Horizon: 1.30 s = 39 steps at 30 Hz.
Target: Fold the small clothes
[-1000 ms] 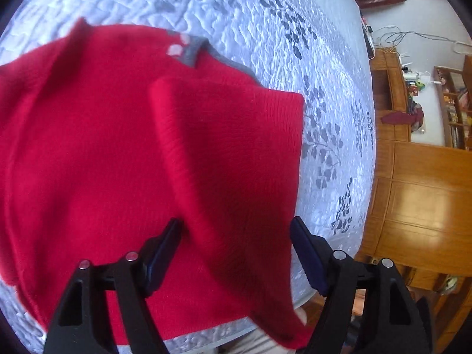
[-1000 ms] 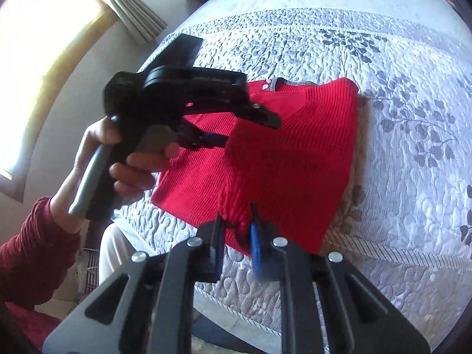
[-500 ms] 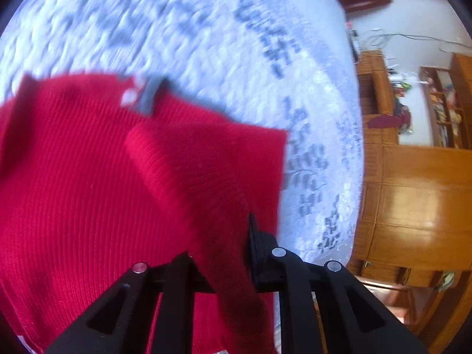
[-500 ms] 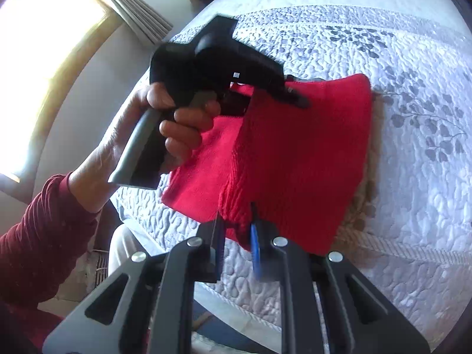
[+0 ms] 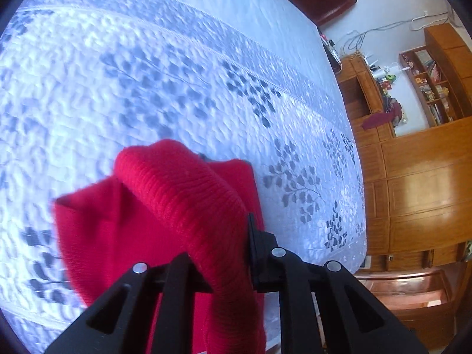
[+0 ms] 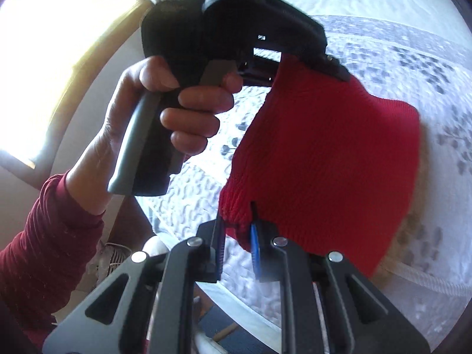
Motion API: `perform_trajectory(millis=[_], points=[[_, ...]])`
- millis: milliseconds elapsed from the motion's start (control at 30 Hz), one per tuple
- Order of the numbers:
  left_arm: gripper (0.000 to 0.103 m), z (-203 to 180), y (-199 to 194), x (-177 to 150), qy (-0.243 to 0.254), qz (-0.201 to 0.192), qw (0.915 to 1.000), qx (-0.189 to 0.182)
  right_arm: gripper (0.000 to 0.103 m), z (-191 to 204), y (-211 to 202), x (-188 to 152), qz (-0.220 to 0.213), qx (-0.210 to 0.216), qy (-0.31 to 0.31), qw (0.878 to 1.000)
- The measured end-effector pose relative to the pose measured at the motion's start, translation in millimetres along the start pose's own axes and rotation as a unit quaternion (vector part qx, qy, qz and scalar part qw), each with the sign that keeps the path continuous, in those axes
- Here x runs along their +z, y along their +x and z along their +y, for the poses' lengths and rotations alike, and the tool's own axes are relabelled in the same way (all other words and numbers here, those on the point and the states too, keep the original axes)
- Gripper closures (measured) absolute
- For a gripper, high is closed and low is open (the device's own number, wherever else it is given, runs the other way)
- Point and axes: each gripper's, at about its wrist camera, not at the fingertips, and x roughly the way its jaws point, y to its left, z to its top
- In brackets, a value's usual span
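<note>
I get bright daylight from the blown-out window [image 6: 44, 59] at upper left of the right view — the quilted grey-leafed white bedspread [image 5: 147, 73] smears with motion blur, edges bowed by fisheye.

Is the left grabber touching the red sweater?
Touching. In the left wrist view the left gripper has its fingers shut on a thick fold of the red sweater, with knit fabric squeezed between them.

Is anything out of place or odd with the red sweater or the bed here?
Nothing stands out. The red sweater is lifted off the quilt, pinched by the left hand-held gripper and right hand-held gripper. No damage shows.
</note>
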Motion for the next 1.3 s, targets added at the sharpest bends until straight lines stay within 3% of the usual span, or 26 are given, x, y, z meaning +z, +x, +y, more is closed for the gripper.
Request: perform_trajectory(millis=[167, 433, 667, 767, 900, 1000, 1100, 1167, 1300], points=[[0.090, 39.9, -15.3, -3.2, 0.003, -0.003, 0.9999, 0.016, 0.089, 21.9, 39.4, 4.5, 0.030, -0.018, -0.023, 0.999], [0.090, 102.7, 20.7, -22.7, -0.025, 0.032, 0.9984, 0.040, 0.089, 19.8, 105.6, -14.8, 0.096, -0.045, -0.017, 0.994], [0.089, 116.7, 27.7, -30.5, -0.022, 0.025, 0.9990, 0.029, 0.087, 17.1, 137.5, -23.7, 0.116, -0.070, -0.024, 0.990], [0.088, 119.1, 27.2, -34.2, -0.022, 0.020, 0.9992, 0.025, 0.074, 18.3, 129.4, -24.8, 0.114, -0.049, -0.015, 0.992], [0.087, 119.8, 23.2, -38.6, -0.027, 0.012, 0.9993, 0.022, 0.063, -1.5, 85.8, -35.4, 0.094, 0.019, 0.029, 0.995], [0.087, 117.7, 21.0, -40.9, -0.022, 0.009, 0.9994, 0.025, 0.063, -23.3, 44.1, -49.8, 0.058, -0.019, 0.049, 0.997], [0.086, 116.7, 20.2, -42.2, -0.022, 0.004, 0.9993, 0.028, 0.056, -62.2, 9.1, -67.8, 0.029, -0.071, 0.120, 0.990], [0.085, 117.2, 19.8, -43.5, -0.025, 0.002, 0.9993, 0.029, 0.053, -83.0, 3.2, -76.1, 0.025, -0.075, 0.159, 0.984], [0.085, 115.7, 20.0, -46.9, -0.033, -0.005, 0.9990, 0.030, 0.053, -114.0, 21.3, -87.9, 0.058, -0.050, 0.211, 0.974]])
